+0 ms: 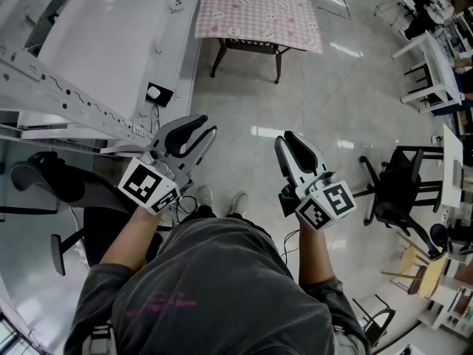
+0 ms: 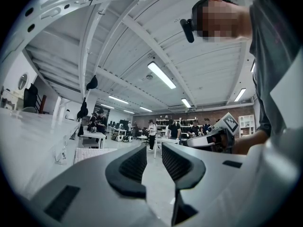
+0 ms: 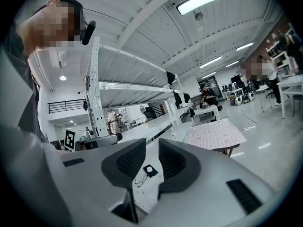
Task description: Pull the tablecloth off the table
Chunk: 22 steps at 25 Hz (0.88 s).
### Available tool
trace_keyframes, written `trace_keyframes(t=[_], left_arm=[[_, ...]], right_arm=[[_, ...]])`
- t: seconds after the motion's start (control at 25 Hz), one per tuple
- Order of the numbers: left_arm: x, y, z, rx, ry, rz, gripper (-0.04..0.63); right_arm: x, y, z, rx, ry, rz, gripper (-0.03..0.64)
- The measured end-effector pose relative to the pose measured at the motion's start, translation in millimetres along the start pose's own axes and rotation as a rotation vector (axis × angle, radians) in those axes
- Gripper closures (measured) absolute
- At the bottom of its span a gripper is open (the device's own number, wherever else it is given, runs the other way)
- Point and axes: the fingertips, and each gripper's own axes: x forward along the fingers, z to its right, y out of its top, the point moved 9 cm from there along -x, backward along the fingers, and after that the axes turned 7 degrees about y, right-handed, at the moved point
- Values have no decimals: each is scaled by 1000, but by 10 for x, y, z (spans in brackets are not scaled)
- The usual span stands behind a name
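A: So, where's the cloth (image 1: 257, 9)?
B: Spread on the table (image 1: 251, 46), well ahead. Left tongs (image 1: 201, 132) and right tongs (image 1: 290, 140) hover at the waist, narrowly parted, empty.
A: Step?
B: Approach, I judge: close in, pinch a hem.
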Motion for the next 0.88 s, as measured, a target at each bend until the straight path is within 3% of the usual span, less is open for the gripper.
trace_keyframes(t=[0.88], left_arm=[[226,-44,214,-1,-12,-18,419]], right_arm=[[-241,18,167,-11,-16,-4,488]])
